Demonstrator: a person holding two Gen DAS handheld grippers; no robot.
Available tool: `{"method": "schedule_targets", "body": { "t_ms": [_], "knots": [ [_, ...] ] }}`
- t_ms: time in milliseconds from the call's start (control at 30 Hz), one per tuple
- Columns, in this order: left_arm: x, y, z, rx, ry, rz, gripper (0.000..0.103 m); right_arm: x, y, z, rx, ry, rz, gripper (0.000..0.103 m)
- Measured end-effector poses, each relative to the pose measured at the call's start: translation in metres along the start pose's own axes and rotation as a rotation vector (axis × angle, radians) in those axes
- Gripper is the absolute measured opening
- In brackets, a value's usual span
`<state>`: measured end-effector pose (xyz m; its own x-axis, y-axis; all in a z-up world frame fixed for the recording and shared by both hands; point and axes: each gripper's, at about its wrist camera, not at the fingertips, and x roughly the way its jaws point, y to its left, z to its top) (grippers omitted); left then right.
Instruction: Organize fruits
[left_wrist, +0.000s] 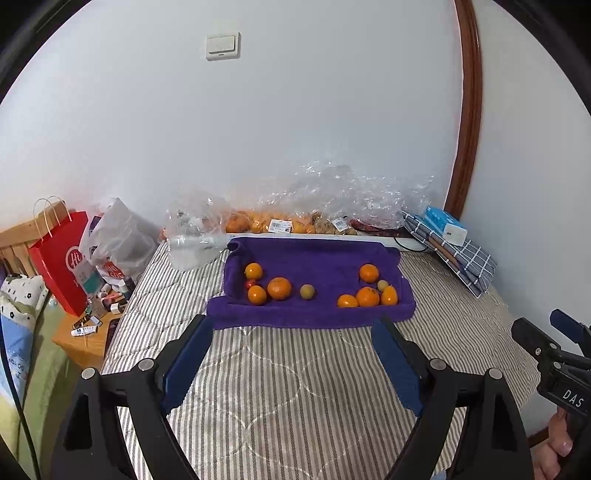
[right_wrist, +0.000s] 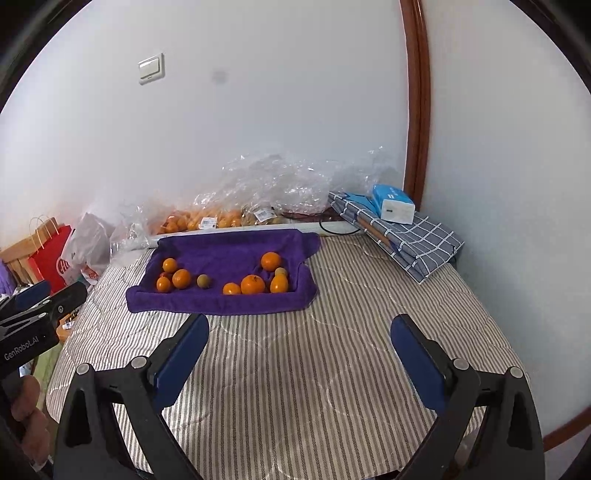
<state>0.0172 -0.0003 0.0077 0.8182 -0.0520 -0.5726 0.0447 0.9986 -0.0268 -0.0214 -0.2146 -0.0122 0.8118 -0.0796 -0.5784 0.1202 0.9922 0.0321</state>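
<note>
Left wrist view showed a striped bed (left_wrist: 295, 373) with a purple towel (left_wrist: 314, 258) spread near the wall, then the left claw (left_wrist: 291, 325) gaping wide and holding nothing, the right claw (right_wrist: 299, 325) likewise spread wide and empty. On the towel sat oranges in two groups, a left cluster around the biggest orange (left_wrist: 279, 288) and a right cluster (left_wrist: 367, 296), with a small greenish fruit (left_wrist: 307, 291) between them
</note>
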Motion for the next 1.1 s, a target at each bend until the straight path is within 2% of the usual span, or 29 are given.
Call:
{"method": "schedule_targets", "body": {
  "t_ms": [1100],
  "knots": [
    [-0.0024, 0.0064, 0.0001, -0.010, -0.005, -0.001, 0.087, -0.0008, 0.0003, 0.0017, -0.005, 0.000, 0.005, 0.098]
  ]
}}
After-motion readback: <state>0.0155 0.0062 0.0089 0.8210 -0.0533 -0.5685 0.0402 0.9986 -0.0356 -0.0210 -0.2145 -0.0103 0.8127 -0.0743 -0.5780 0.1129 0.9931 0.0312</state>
